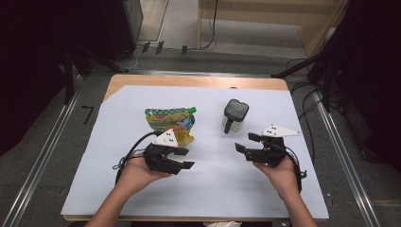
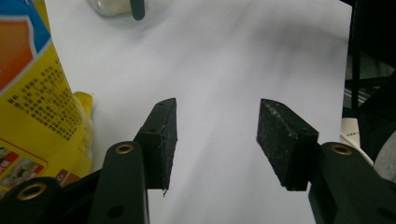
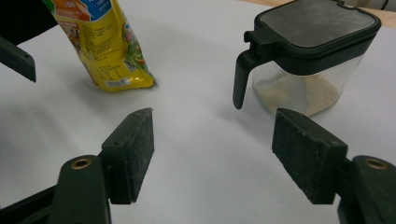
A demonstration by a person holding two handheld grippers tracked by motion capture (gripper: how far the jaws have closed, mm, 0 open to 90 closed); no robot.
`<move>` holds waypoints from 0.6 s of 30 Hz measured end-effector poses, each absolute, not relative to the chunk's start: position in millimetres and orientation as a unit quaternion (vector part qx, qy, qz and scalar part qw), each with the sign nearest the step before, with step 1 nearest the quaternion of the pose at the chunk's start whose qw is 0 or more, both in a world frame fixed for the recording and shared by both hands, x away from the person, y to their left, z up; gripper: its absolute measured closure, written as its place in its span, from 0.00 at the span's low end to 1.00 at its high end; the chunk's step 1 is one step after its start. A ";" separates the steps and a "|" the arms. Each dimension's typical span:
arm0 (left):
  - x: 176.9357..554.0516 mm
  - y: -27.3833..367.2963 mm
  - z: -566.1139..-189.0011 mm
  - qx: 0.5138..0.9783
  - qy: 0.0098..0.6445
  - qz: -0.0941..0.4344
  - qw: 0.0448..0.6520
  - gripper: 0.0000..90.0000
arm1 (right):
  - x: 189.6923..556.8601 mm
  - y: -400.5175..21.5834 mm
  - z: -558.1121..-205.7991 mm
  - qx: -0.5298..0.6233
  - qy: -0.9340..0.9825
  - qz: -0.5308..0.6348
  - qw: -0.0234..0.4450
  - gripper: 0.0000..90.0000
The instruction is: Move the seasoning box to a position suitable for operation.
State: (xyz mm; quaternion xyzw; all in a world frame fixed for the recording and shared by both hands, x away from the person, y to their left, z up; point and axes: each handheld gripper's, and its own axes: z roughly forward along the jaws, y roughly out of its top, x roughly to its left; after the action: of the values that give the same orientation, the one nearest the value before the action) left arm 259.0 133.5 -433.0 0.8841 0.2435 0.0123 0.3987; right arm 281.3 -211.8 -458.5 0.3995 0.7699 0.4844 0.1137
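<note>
Room: dark around the edges, grey floor with cables (image 1: 208, 28) trailing beyond the far end of the table, metal rails down both sides.
Surface: a wooden table (image 1: 198, 81) covered almost wholly by a white sheet (image 1: 213, 189); the wood shows along the far edge.
Pouch: a yellow and green spouted pouch (image 1: 171, 124) lies on the sheet left of centre, its green cap toward the far right corner. In my left gripper view it fills the left side (image 2: 32, 107), just beside my jaw; in my right gripper view its lower end (image 3: 105, 46) stands ahead and to the left.
Jar: a clear container with a black lid and black handle (image 1: 234, 115) sits right of centre, well apart from the pouch. My right gripper view shows pale powder in its bottom (image 3: 306, 56); its base peeks in at the top of my left gripper view (image 2: 116, 7).
My left gripper: (image 1: 184, 159) in my left hand (image 1: 137, 175), near the pouch's near edge, jaws spread wide with nothing between them (image 2: 217, 140).
My right gripper: (image 1: 247, 143) in my right hand (image 1: 283, 174), near the jar on its near side, jaws also wide apart and empty (image 3: 215, 154), pointing toward the gap between pouch and jar.
</note>
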 end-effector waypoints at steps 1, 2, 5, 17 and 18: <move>259.6 133.9 -434.4 0.885 0.243 0.008 0.398 0.52 | 281.2 -211.6 -458.7 0.399 0.771 0.484 0.114 0.37; 260.3 134.3 -435.4 0.887 0.241 0.010 0.394 0.51 | 280.7 -211.0 -458.6 0.402 0.772 0.478 0.116 0.38; 261.5 136.2 -437.5 0.889 0.239 0.017 0.391 0.49 | 280.0 -209.9 -459.3 0.395 0.776 0.475 0.126 0.42; 268.6 146.6 -440.5 0.884 0.249 0.014 0.396 0.47 | 281.9 -210.4 -463.4 0.391 0.787 0.458 0.131 0.48; 269.1 147.1 -440.4 0.884 0.249 0.014 0.396 0.47 | 282.9 -209.8 -464.2 0.392 0.788 0.458 0.126 0.47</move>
State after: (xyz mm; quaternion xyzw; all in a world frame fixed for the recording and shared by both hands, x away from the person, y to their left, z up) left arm 269.1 147.1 -440.4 0.8837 0.2488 0.0141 0.3962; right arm 282.9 -209.8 -464.2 0.3925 0.7879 0.4576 0.1255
